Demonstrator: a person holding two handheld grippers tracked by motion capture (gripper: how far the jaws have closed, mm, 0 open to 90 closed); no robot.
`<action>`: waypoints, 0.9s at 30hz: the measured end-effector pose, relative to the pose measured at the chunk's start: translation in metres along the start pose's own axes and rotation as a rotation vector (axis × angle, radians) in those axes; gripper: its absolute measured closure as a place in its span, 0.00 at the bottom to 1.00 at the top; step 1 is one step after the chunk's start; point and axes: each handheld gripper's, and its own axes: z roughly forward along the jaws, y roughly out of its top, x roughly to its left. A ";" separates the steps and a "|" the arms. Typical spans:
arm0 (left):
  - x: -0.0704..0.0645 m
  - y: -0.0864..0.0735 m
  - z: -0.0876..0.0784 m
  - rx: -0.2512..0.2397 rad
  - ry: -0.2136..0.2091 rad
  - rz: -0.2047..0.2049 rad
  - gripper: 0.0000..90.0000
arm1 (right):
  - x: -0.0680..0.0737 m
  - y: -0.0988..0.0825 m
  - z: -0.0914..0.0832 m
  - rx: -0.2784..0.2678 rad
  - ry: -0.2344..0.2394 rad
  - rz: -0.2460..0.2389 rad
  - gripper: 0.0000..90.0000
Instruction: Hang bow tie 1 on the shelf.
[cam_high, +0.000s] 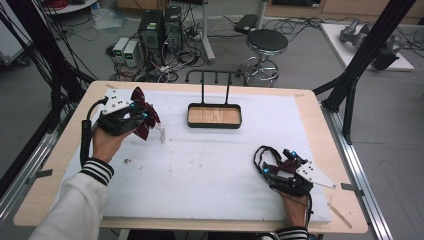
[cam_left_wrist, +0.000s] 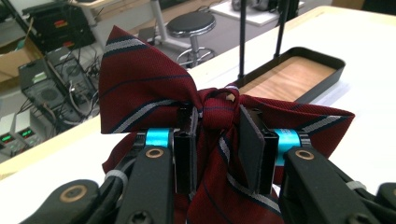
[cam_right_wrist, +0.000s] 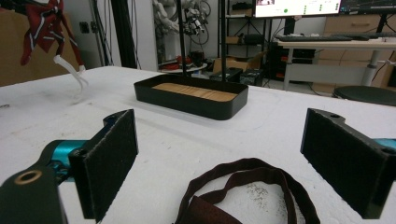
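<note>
A dark red striped bow tie (cam_left_wrist: 149, 88) is lifted off the table at the left, with my left gripper (cam_left_wrist: 217, 149) shut on its knot. From above, the bow tie (cam_high: 146, 119) sticks out of the left gripper (cam_high: 141, 114), and a white strap (cam_high: 161, 134) hangs from it down to the table. Near the front right, my right gripper (cam_high: 279, 161) rests low on the white mat. In its own view the right gripper (cam_right_wrist: 229, 158) stands open. A dark maroon band loop (cam_right_wrist: 247, 184) lies on the mat between its pads, apart from both.
A black tray (cam_high: 214, 124) with a wooden floor and an upright wire rack sits at the middle back of the white mat (cam_high: 210, 170). The tray (cam_right_wrist: 191, 106) lies ahead of the right gripper. A stool (cam_high: 267, 42) and computers stand beyond the table.
</note>
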 end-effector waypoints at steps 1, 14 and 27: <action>-0.001 0.001 0.001 -0.003 -0.005 -0.002 0.76 | 0.000 0.000 0.000 0.002 0.000 0.003 0.11; -0.007 0.024 0.011 -0.068 -0.046 0.009 0.76 | 0.000 0.000 0.000 0.000 -0.001 -0.006 0.11; -0.013 0.047 0.029 -0.104 -0.086 0.012 0.76 | 0.001 0.000 0.000 0.002 -0.001 -0.007 0.11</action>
